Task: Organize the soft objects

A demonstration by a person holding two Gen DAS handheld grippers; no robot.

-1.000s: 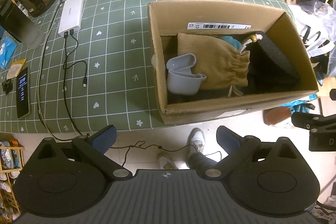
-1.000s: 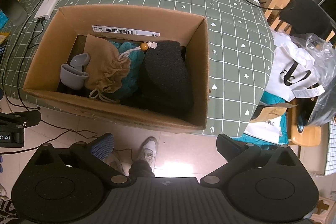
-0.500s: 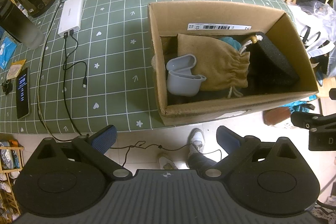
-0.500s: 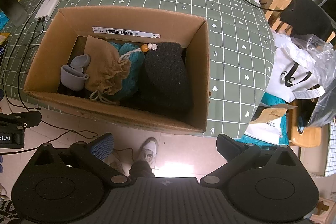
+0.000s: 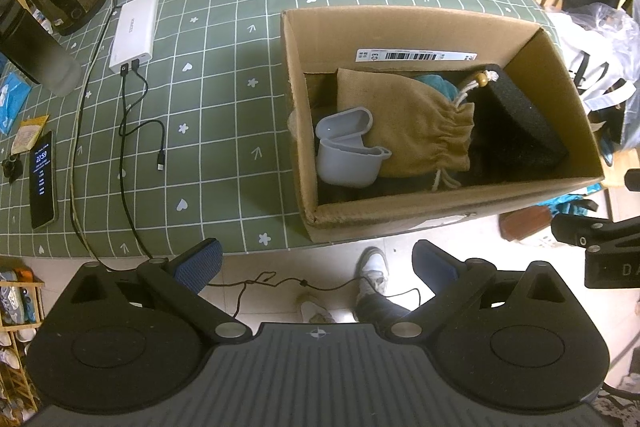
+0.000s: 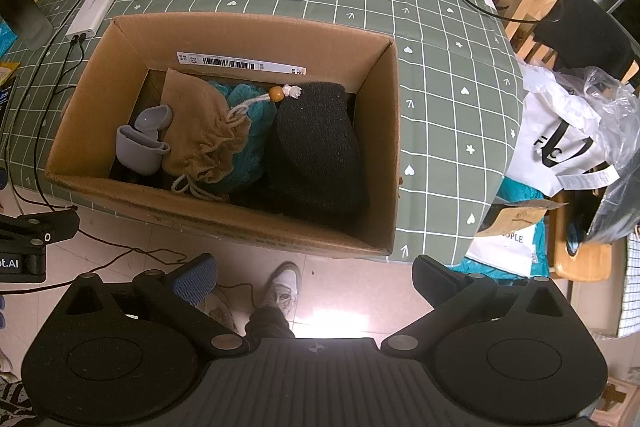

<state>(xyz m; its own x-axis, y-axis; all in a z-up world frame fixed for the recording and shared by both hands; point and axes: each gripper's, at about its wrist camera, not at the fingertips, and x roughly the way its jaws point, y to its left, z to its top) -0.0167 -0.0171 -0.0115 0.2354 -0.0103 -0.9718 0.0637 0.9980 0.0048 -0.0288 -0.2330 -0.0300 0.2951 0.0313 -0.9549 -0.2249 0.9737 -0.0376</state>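
Left claw (image 5: pixel 316 263) empty, spread | tan pouch (image 5: pixel 404 131) cinched, in box (image 5: pixel 440 27)

My left black two-finger gripper (image 5: pixel 316 261) is spread wide, nothing between its blue textured pads (image 5: pixel 199 262), fingers pointing forward and down. My right black two-finger gripper (image 6: pixel 314 273) is equally wide apart and empty, same tilt. My dark trouser leg (image 6: pixel 267 319) and pale sneaker (image 6: pixel 285 285) show below, between the fingers.
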